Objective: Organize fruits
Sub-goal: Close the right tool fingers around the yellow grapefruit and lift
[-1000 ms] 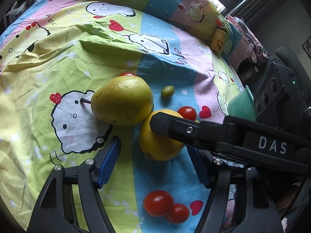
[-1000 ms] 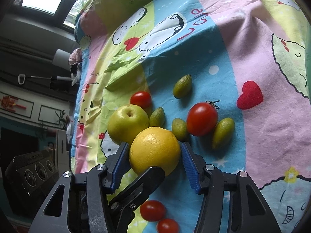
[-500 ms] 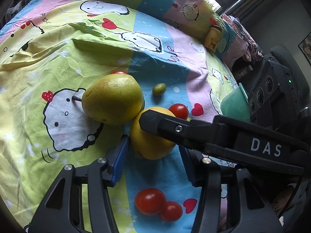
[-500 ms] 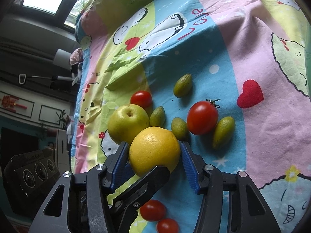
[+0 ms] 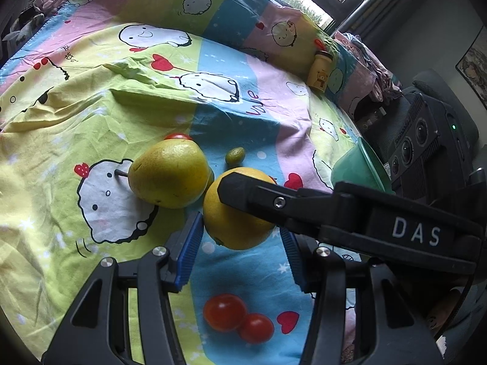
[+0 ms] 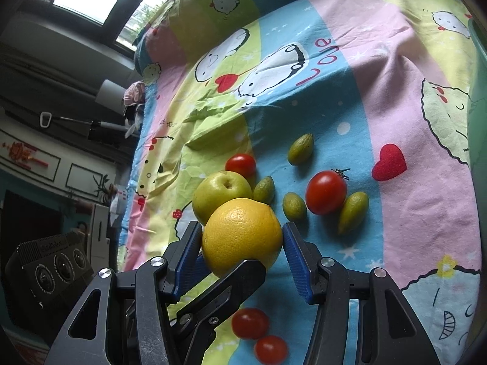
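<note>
On the cartoon-print bedsheet [image 6: 350, 97], the orange [image 6: 242, 235] sat against a green pear [image 6: 220, 194]. The right gripper [image 6: 242, 243] clamped the orange between its blue pads. The left gripper [image 5: 240, 243] had just narrowed around the same orange [image 5: 236, 225]; whether its pads touched, I could not tell.

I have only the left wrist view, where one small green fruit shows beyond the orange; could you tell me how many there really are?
Observer: Four green fruits lie beyond the orange.
Operator: Thank you. Is anything else among them?
Observer: Yes, a large tomato with its stalk sits between two of them.
Operator: And the red bit behind the pear?
Observer: That is a whole small tomato, close behind the pear.
</note>
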The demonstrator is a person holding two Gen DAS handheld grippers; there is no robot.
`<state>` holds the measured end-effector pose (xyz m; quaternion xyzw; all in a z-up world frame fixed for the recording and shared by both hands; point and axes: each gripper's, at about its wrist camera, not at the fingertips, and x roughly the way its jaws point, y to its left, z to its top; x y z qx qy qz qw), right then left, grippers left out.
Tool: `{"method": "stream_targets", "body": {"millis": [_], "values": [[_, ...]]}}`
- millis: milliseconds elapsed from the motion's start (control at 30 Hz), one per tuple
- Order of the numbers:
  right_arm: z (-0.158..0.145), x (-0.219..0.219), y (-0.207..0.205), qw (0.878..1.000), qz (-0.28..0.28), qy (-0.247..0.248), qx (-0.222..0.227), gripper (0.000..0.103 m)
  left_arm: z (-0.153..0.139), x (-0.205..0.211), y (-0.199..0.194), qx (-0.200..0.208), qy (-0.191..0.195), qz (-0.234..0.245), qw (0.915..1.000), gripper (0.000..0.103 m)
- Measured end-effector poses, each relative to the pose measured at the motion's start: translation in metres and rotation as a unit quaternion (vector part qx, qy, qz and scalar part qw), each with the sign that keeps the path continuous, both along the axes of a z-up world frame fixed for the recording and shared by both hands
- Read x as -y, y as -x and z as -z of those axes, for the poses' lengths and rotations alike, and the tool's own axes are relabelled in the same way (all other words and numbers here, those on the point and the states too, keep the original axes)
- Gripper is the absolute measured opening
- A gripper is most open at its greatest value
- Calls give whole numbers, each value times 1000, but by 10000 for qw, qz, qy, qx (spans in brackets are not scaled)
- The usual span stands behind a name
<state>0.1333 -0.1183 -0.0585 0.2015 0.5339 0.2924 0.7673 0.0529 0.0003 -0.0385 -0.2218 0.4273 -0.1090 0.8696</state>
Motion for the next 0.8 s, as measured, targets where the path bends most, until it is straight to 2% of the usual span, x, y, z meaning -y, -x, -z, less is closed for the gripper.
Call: {"method": "stream_targets", "body": {"millis": [800], "values": [[-34, 8, 21, 9967, 84, -24, 804, 57, -25, 8, 13, 788, -47, 77, 9968, 51]]}}
